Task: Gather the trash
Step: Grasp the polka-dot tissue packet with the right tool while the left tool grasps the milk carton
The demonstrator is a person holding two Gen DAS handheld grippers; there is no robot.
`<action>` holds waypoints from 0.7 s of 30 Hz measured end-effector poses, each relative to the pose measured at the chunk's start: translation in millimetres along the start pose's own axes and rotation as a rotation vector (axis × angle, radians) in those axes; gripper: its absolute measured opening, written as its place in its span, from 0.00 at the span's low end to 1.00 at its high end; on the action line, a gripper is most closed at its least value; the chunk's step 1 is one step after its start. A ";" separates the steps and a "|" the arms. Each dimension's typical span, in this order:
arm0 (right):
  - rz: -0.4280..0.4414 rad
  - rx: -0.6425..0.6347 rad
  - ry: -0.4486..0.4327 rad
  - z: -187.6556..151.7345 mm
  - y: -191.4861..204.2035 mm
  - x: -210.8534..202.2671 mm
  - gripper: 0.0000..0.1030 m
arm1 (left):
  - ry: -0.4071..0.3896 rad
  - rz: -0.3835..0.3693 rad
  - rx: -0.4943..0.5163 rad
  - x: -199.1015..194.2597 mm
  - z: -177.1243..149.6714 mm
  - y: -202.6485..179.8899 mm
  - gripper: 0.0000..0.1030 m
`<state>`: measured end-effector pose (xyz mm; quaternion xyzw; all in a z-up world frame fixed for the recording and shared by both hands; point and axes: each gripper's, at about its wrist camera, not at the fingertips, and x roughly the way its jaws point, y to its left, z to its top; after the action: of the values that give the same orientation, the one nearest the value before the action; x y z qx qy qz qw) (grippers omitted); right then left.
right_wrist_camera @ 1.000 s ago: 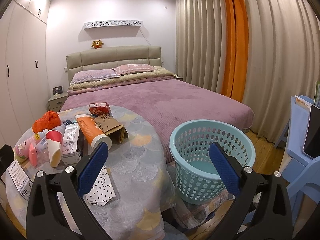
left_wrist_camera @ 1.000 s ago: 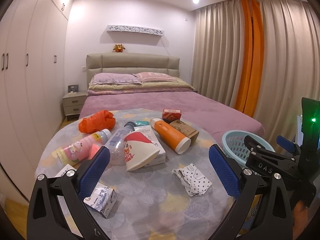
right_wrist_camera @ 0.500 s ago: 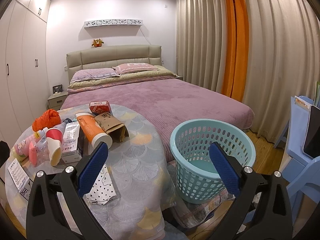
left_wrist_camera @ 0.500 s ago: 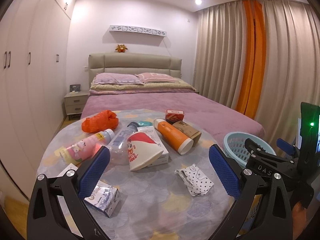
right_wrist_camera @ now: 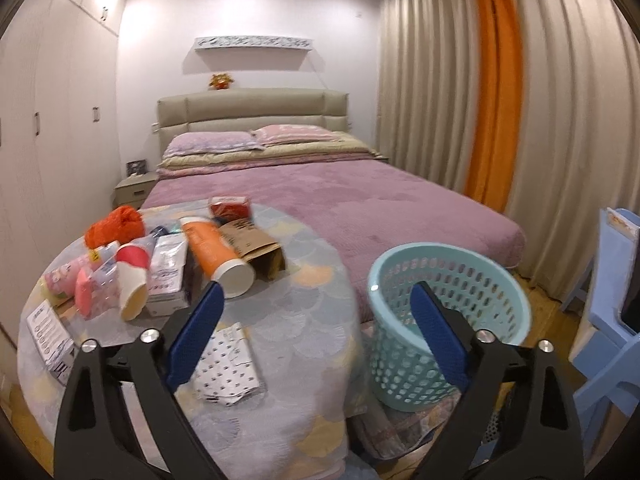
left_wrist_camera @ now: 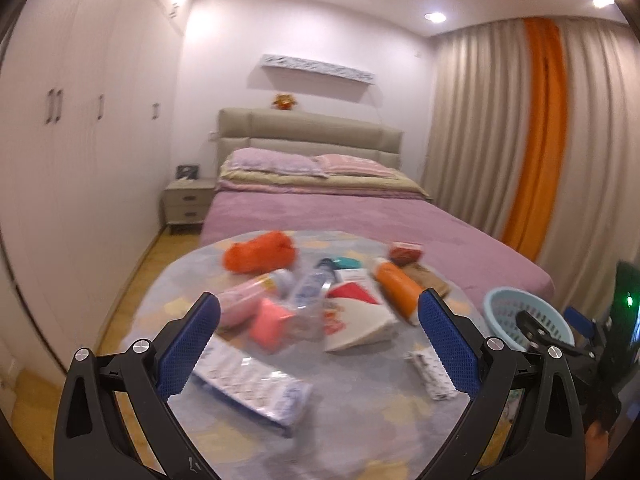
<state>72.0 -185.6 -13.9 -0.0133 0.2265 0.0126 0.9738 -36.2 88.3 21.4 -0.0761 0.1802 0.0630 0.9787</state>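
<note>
A round table [left_wrist_camera: 360, 412] holds several pieces of trash: an orange bag [left_wrist_camera: 258, 254], a pink bottle [left_wrist_camera: 248, 300], a clear bottle [left_wrist_camera: 310, 294], a red and white paper cup [left_wrist_camera: 356, 320], an orange tube [left_wrist_camera: 398, 290], a flat white box [left_wrist_camera: 250, 384] and a dotted crumpled paper [left_wrist_camera: 430, 374]. My left gripper [left_wrist_camera: 318, 356] is open and empty above the table's near side. My right gripper [right_wrist_camera: 316, 334] is open and empty, between the dotted paper [right_wrist_camera: 228, 364] and the teal basket [right_wrist_camera: 444, 300] on the floor.
A bed with a purple cover [right_wrist_camera: 320, 200] stands behind the table. A blue chair [right_wrist_camera: 612, 288] is at the right. Wardrobes [left_wrist_camera: 80, 160] line the left wall, curtains [right_wrist_camera: 520, 100] the right. The right gripper's body [left_wrist_camera: 560, 344] shows in the left wrist view.
My left gripper has moved left and tilted, so the table's trash now sits nearer its jaws. My right gripper has moved forward and left toward the table. Both stay open.
</note>
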 end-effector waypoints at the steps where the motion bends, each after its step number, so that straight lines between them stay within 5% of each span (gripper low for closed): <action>1: 0.015 -0.001 0.010 -1.0 2.0 2.4 0.80 | 0.014 0.015 -0.019 0.5 0.5 12.1 0.93; 7: 0.123 -0.023 0.118 -10.5 16.8 28.4 0.62 | 0.134 0.030 -0.100 14.4 -9.5 53.7 0.93; 14: 0.180 -0.052 0.205 -25.7 29.6 48.7 0.62 | 0.327 -0.034 -0.232 57.1 -43.3 71.6 0.93; 18: 0.219 -0.067 0.241 -31.6 32.8 55.3 0.63 | 0.396 0.043 -0.261 80.3 -53.3 71.5 0.93; 21: 0.240 -0.059 0.271 -34.9 33.6 61.8 0.75 | 0.436 0.099 -0.265 97.8 -56.1 71.9 0.93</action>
<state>111.1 -152.0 -73.2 -0.0161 0.3549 0.1334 0.9252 24.4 158.5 -74.9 -0.2063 0.3804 0.1160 0.8940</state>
